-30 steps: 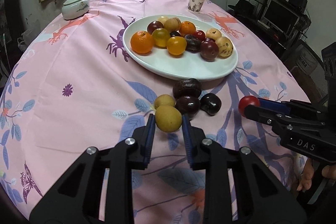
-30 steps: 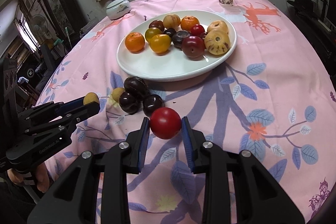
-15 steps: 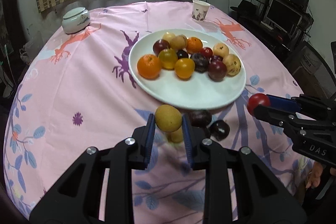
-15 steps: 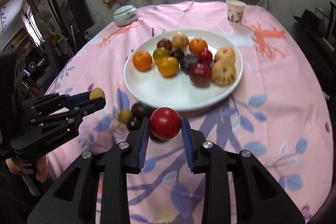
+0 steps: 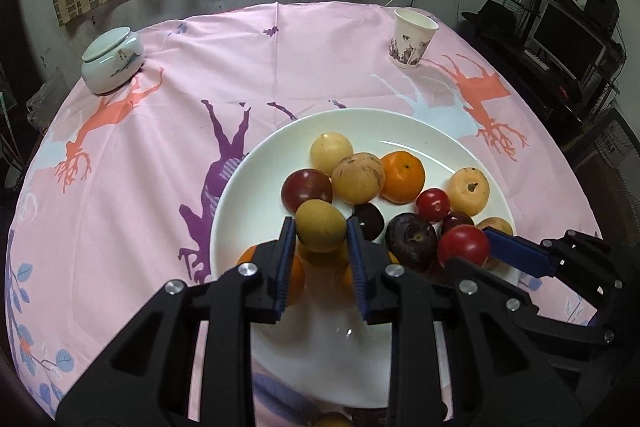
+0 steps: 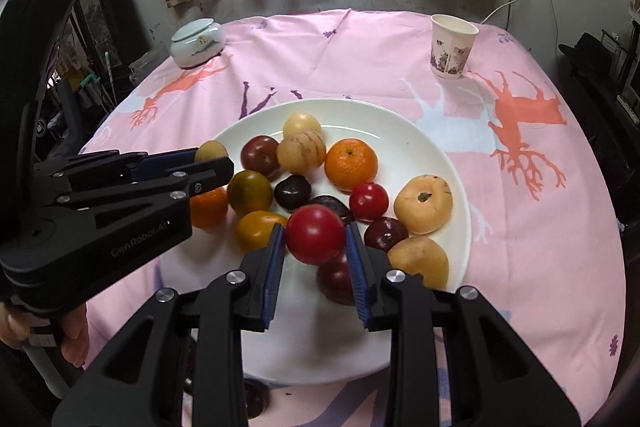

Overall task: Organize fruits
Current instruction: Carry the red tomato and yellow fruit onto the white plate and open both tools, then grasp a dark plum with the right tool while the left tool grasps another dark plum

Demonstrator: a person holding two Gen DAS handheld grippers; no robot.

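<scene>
**Both fruits now carried over the plate**

Left fingers (image 5: 321, 255) clenched on a yellow fruit (image 5: 320, 225), right fingers (image 6: 315, 263) on a red fruit (image 6: 315, 235). Lifted off the table a second ago, now hanging above the plate (image 5: 236, 195); release looks next. Yellow fruit slightly oval, long axis across the fingers; red fruit round, no clear axis

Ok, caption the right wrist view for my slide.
Right hand-held gripper holds a red fruit above the white plate of mixed fruit.
</scene>
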